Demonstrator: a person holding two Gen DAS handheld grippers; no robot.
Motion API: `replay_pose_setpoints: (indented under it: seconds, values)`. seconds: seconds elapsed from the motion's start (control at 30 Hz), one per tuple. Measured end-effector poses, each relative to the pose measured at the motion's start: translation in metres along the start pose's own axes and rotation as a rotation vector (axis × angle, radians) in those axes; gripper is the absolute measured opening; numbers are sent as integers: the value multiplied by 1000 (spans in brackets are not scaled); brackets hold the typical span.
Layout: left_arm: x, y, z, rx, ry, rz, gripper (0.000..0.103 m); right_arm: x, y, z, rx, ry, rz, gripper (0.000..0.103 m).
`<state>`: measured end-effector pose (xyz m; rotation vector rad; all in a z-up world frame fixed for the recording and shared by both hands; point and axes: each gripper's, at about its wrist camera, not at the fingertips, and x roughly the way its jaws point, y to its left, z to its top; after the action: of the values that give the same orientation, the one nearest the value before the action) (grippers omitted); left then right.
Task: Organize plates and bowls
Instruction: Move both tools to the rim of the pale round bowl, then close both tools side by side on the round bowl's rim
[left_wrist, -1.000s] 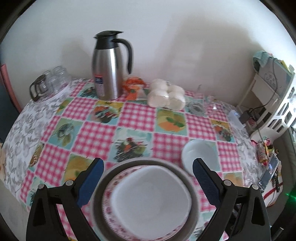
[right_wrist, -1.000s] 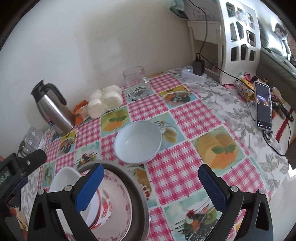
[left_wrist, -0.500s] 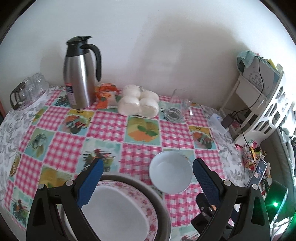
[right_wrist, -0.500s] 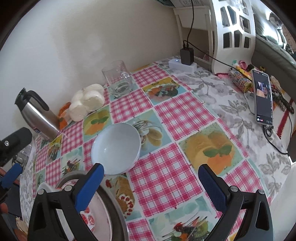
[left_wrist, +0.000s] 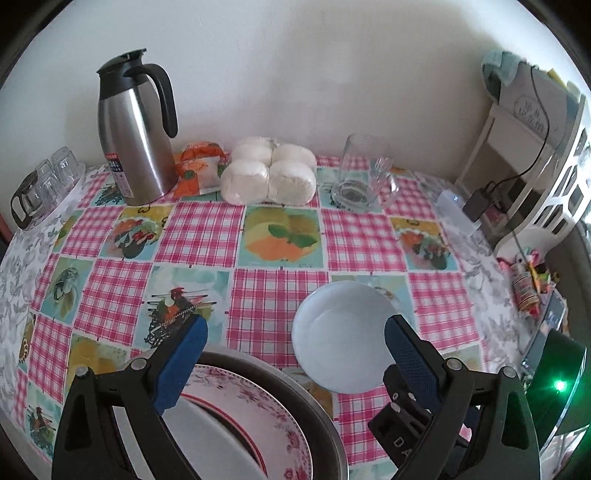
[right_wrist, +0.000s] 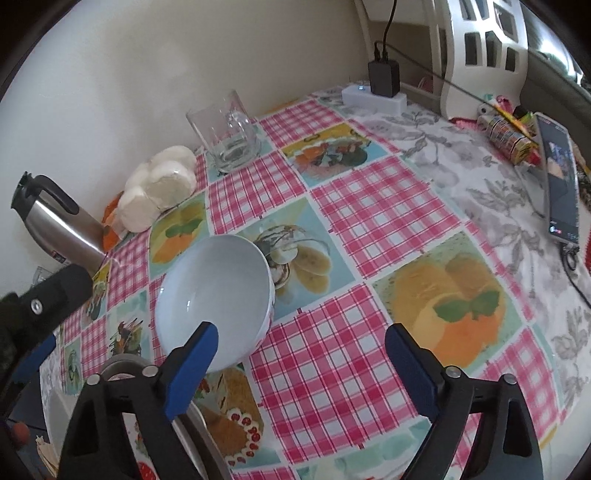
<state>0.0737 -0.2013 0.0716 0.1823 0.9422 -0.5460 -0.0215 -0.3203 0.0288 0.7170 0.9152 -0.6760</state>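
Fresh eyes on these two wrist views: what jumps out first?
The loud pink checked tablecloth with fruit prints fills both views. On it sits an empty white bowl, just ahead of the open right gripper. At the back wall a steel thermos jug stands upright beside a pack of white buns.

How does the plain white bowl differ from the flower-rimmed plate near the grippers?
The white bowl is deep and unpatterned; the flower-rimmed plate is shallow with pink flowers. The bowl sits alone on the tablecloth; the plate rests inside a grey dish. Both are round.
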Motion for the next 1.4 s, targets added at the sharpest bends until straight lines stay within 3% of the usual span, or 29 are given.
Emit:
replay_pose_setpoints:
  seconds: [0.2,0.5,0.63,0.8,0.93,1.13,1.4]
  values:
    - [17,-4,-1,24,19,40,97,20,3,3,-3,27,-7,89]
    - [25,-7,-1,29,27,53,96,37,3,4,-16,46,-22,70]
    - [26,-7,-1,15,33,53,96,41,2,4,-8,54,7,63]
    - [27,-7,-2,10,38,58,96,45,2,3,-6,62,31,60]
    - [26,-7,-2,-1,40,53,96,46,3,3,-4,66,75,45]
    - [27,-7,-3,-14,49,51,96,46,2,5,-3,65,104,31]
    - [34,-16,-7,-11,70,40,96,40,-13,11,0,63,98,28]
